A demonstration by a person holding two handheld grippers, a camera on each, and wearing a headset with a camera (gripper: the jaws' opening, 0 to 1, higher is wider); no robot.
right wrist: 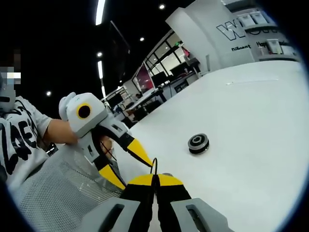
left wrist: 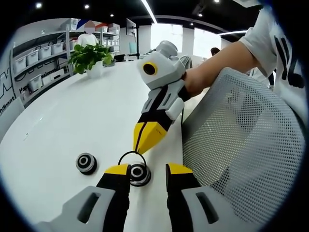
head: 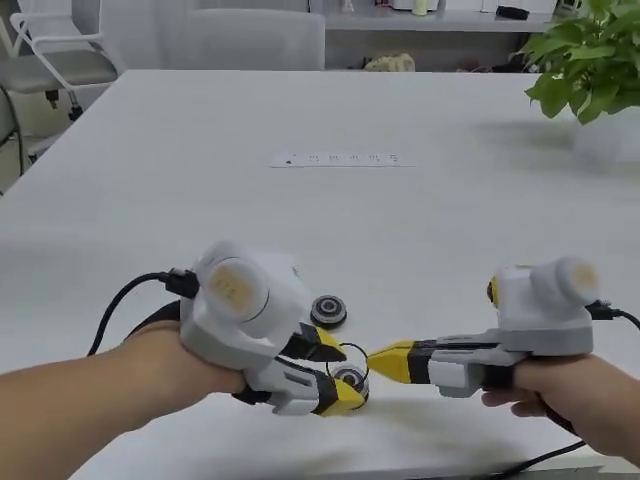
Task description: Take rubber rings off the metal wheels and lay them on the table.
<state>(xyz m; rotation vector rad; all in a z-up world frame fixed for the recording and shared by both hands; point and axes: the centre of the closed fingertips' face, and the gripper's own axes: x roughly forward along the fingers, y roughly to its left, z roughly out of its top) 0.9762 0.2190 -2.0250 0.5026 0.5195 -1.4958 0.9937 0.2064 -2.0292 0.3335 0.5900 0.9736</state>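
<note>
We see two small round metal wheels lying flat on the white table (head: 400, 230). The farther wheel (head: 328, 311) is dark-rimmed. The near wheel (head: 350, 378) lies between the left gripper's (head: 352, 375) parted jaws, its thin black rubber ring (right wrist: 154, 166) drawn into a loop (pinched by the right gripper (head: 372, 360)).

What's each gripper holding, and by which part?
Right gripper pinches the thin black rubber ring by its edge, tips shut. Left gripper straddles the small metal wheel, jaws apart with a gap, clamping nothing.

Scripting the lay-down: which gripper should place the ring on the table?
Right. The right gripper is shut on the ring, which loops to the wheel; the left gripper only straddles that wheel.
</note>
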